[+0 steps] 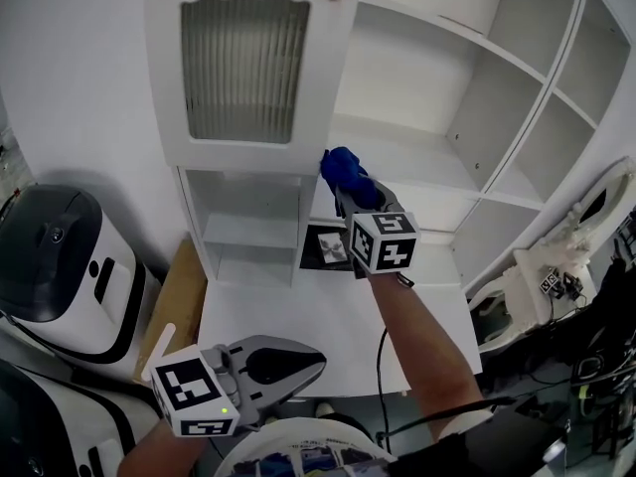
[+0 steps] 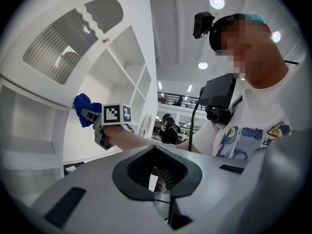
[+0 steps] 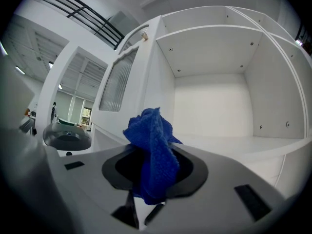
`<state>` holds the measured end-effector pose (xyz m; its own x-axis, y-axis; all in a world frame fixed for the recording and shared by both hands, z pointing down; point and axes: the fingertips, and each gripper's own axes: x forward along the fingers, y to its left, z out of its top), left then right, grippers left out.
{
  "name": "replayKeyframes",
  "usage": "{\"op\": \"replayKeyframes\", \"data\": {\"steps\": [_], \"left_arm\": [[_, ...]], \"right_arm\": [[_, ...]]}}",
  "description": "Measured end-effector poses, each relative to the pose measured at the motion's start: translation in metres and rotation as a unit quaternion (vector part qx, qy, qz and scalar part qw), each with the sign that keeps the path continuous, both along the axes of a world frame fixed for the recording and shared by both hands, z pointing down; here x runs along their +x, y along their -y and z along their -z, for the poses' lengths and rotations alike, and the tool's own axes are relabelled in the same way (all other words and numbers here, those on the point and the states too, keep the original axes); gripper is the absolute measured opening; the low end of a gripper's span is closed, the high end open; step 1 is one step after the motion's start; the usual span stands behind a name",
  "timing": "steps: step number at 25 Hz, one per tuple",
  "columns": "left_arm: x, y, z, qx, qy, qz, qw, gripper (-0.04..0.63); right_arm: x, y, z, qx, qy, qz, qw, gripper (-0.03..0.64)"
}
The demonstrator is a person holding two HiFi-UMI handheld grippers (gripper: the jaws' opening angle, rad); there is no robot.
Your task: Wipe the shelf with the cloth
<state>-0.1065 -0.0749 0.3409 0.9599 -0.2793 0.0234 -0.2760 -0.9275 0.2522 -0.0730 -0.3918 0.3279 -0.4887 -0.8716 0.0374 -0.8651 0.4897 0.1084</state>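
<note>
A blue cloth [image 1: 345, 167] is bunched in my right gripper [image 1: 348, 189], which is shut on it. The gripper holds it in the air just in front of the open white shelf [image 1: 402, 159], at the edge of the ribbed-glass cabinet door [image 1: 243, 68]. In the right gripper view the cloth [image 3: 152, 152] stands up between the jaws, with the empty shelf compartment [image 3: 229, 143] ahead. My left gripper [image 1: 310, 364] hangs low at the front left with its jaws together and nothing in them. In the left gripper view, the left gripper [image 2: 161, 191] looks up at the cloth [image 2: 83, 108] and the person.
A white tabletop [image 1: 328, 321] lies below the shelf, with a black-and-white card [image 1: 328, 246] at its back. A white and dark rounded machine [image 1: 60, 266] stands at the left beside a wooden board [image 1: 179, 296]. White equipment [image 1: 556, 266] and cables crowd the right.
</note>
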Motion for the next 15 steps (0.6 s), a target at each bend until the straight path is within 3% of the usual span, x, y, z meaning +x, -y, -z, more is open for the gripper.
{"op": "replayKeyframes", "data": {"steps": [7, 15], "left_arm": [[0.027, 0.013, 0.009, 0.009, -0.007, -0.004, 0.9999, 0.012], [0.059, 0.023, 0.018, 0.019, -0.004, -0.003, 0.9998, 0.012]], "right_arm": [[0.045, 0.005, 0.078, 0.038, -0.099, 0.032, 0.994, 0.133], [0.052, 0.083, 0.109, 0.029, -0.235, 0.063, 0.969, 0.133]]}}
